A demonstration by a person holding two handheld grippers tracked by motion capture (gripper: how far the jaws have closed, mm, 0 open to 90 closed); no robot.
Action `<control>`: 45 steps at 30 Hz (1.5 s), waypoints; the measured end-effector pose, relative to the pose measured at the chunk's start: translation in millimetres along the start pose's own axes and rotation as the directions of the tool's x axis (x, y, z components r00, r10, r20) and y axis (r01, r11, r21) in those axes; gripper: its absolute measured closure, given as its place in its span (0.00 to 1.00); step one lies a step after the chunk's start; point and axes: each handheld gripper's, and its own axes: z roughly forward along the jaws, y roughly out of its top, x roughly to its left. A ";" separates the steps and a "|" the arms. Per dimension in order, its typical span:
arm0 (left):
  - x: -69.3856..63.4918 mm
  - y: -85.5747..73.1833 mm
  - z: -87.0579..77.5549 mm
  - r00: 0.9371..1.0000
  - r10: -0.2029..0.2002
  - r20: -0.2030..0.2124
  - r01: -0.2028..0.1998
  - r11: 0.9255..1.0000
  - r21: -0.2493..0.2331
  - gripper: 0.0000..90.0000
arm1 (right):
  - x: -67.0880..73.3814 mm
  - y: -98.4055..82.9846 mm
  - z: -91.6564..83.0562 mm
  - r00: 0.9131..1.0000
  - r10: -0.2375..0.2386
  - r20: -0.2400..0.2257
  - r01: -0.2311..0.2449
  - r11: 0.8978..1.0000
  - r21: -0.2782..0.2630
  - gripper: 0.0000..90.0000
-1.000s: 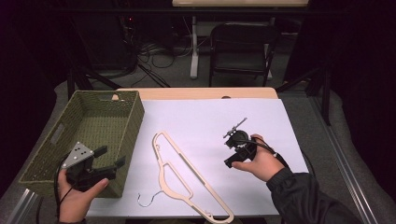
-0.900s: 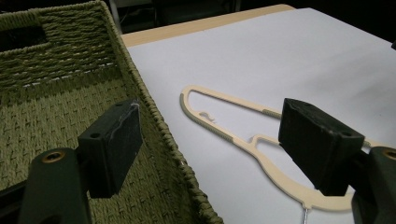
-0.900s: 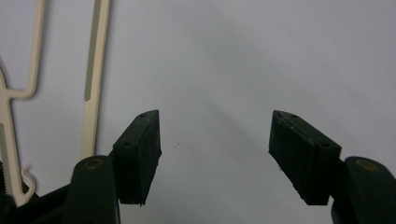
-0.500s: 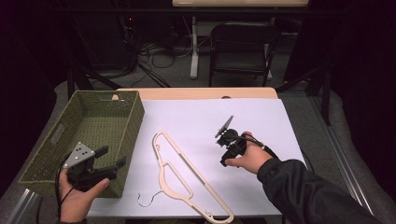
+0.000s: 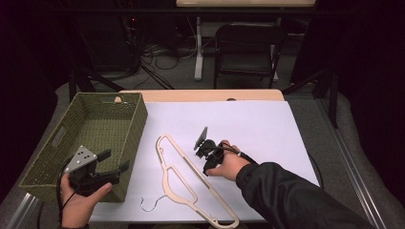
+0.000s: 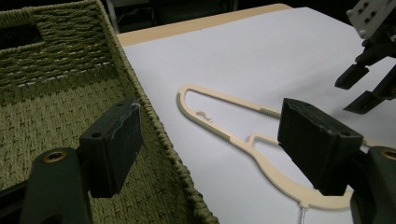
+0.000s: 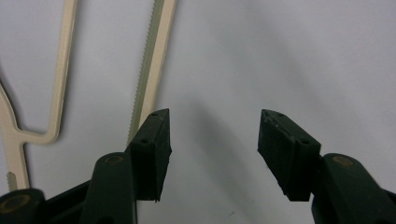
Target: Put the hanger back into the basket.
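A cream plastic hanger point(image 5: 167, 181) with a metal hook point(image 5: 152, 204) lies flat on the white sheet. My right gripper point(image 5: 200, 155) hovers low just right of its long arm, jaws pointing down. In the right gripper view the toothed bar point(image 7: 152, 60) runs up past the left jaw, and only white sheet lies between the pads of the right gripper point(image 7: 212, 140). Its jaws have just been closing and still stand apart, holding nothing. My left gripper point(image 5: 113, 161) is held over the near right corner of the green woven basket point(image 5: 138, 119), open and empty.
The basket point(image 6: 56, 70) takes up the table's left side, its wall standing between the left gripper point(image 6: 215, 144) and the hanger point(image 6: 266, 165). The white sheet point(image 5: 267, 129) stretches to the right. A black chair point(image 5: 248, 47) and floor cables lie beyond the far edge.
My right hand has moved left and down, from the sheet's right part to the hanger's arm, and its jaws have narrowed. The left hand and the hanger have stayed put.
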 end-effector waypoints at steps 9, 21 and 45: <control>0.0 -0.4 1.1 1.000 0.000 0.005 0.000 1.000 0.005 0.25 | 10.7 13.3 11.6 0.999 0.020 -0.044 -0.021 1.000 -0.009 0.59; -1.0 -1.2 3.0 1.000 -0.001 0.011 0.001 1.000 0.010 0.25 | 18.5 22.9 26.5 0.993 0.071 -0.098 -0.066 0.996 0.061 0.66; -0.6 -0.6 0.8 1.000 -0.013 0.014 0.013 1.000 -0.001 0.26 | 29.4 26.3 32.6 0.989 0.142 -0.049 -0.134 0.983 0.125 0.86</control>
